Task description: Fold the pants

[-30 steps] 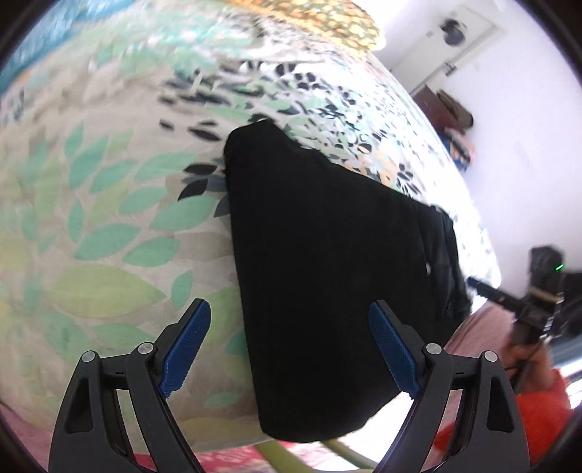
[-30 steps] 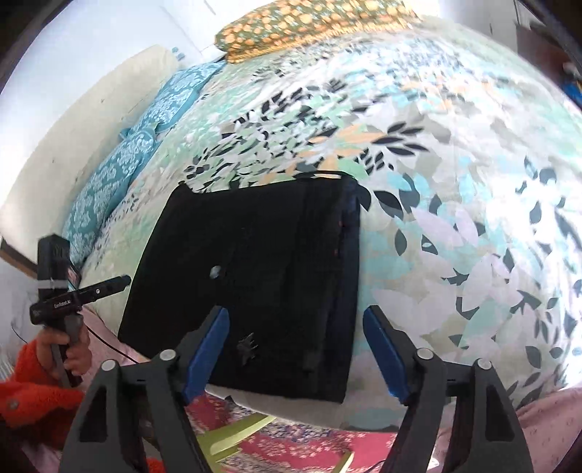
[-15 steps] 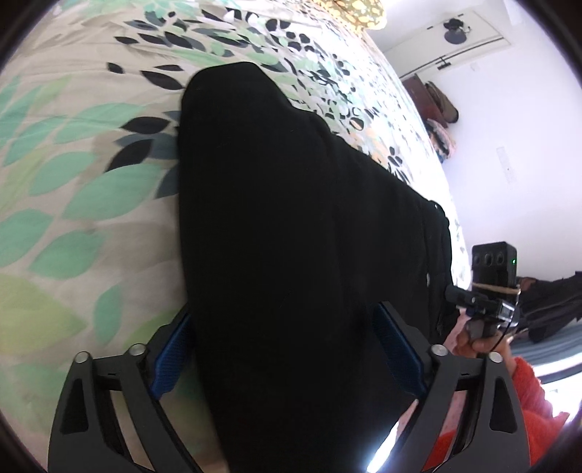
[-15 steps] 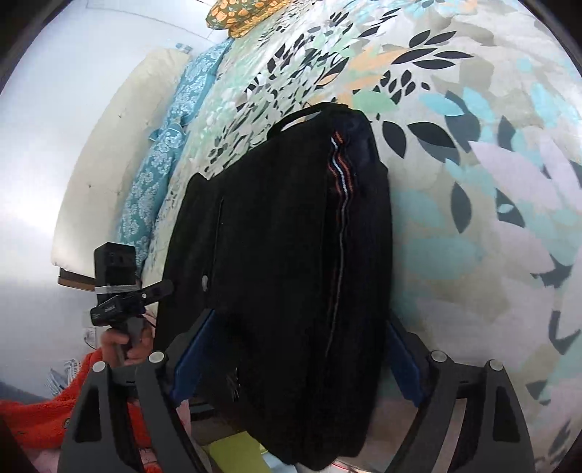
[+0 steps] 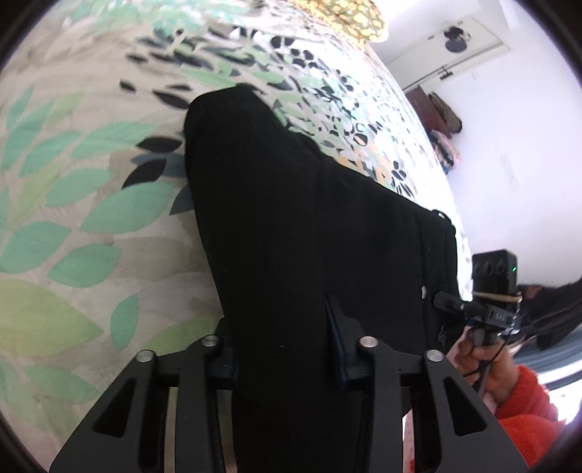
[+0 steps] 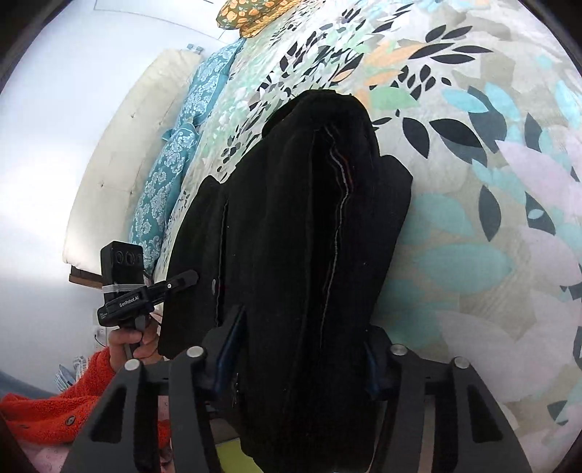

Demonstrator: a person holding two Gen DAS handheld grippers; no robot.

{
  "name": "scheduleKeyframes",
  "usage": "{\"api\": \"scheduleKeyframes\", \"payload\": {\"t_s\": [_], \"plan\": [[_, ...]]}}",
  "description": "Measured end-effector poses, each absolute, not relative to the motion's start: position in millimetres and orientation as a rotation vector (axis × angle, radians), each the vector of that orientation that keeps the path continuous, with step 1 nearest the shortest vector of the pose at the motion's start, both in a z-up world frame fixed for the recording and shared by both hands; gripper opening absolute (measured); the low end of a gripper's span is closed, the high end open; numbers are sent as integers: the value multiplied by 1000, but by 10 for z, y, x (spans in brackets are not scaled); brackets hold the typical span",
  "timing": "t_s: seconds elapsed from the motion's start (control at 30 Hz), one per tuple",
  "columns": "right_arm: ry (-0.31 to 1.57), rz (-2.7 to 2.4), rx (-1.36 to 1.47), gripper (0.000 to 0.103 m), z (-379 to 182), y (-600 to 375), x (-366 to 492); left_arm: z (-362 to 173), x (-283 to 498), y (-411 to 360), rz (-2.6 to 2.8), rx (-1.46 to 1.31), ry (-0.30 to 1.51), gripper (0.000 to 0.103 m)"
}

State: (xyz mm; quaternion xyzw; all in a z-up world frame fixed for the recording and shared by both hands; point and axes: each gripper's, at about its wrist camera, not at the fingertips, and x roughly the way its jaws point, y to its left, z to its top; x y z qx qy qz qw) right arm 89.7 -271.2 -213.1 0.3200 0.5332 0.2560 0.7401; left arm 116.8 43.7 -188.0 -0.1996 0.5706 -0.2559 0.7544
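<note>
Black pants (image 5: 298, 225), folded into a thick bundle, lie on a leaf-patterned bedspread (image 5: 72, 218). My left gripper (image 5: 283, 349) is shut on the near edge of the pants, with cloth bunched between its fingers. My right gripper (image 6: 298, 349) is shut on the other near end of the same pants (image 6: 302, 218), by the striped waistband. The fabric is lifted and creased between both grips. The right gripper also shows in the left wrist view (image 5: 458, 309), and the left gripper in the right wrist view (image 6: 174, 283).
Blue patterned pillows (image 6: 171, 174) and a cream headboard (image 6: 120, 152) line the bed's left side. An orange-flowered pillow (image 6: 258, 14) lies at the far end. The person's orange sleeve (image 6: 54, 400) is near the bed edge. A door (image 5: 458, 43) and furniture (image 5: 436, 112) stand beyond.
Both grippers moved forward onto the near edge of the pants and closed on the fabric. The cloth now bunches and rises between the fingers.
</note>
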Motion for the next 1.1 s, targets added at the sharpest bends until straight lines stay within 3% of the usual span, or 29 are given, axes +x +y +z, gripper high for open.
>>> {"api": "scheduleKeyframes", "payload": {"t_s": [0.3, 0.77, 1.1], "plan": [[1100, 620, 776, 38, -1955, -2746, 851, -1645, 1134, 476, -598, -486, 1191, 26], [1036, 726, 756, 36, -1650, -2549, 1206, -1288, 1338, 676, -601, -550, 1101, 25], [966, 652, 679, 36, -1380, -2604, 2307, -1089, 2564, 563, -558, -448, 1022, 27]]}}
